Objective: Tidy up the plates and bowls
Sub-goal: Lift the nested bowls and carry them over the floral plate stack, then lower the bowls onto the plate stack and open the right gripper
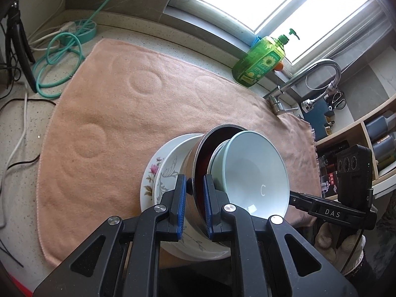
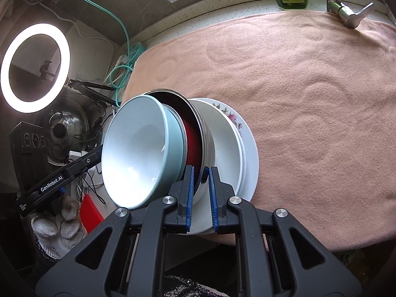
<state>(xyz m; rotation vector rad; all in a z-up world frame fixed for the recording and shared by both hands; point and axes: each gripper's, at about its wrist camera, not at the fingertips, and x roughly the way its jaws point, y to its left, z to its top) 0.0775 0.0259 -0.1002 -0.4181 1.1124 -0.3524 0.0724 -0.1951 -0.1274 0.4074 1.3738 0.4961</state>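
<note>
You have the left gripper (image 1: 194,206) and right gripper (image 2: 201,195) both clamped on the steel bowl (image 1: 198,163), its rim tilted steeply over the near edge of the towel-covered table (image 1: 123,113). The pale bowl (image 1: 257,170) nested inside can slide out toward you (nothing grips it), and the floral plates (image 1: 154,173) underneath may slip.

Pale blue bowl (image 1: 257,170), pink-flowered white plate (image 1: 149,173), peach towel (image 1: 118,113)

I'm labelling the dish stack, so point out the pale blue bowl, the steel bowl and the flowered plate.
pale blue bowl (image 1: 257,170): left wrist view, on its white inside wall.
steel bowl (image 2: 206,133): right wrist view, on its shiny outer wall.
flowered plate (image 1: 151,170): left wrist view, on its rim by the pink flower.
</note>
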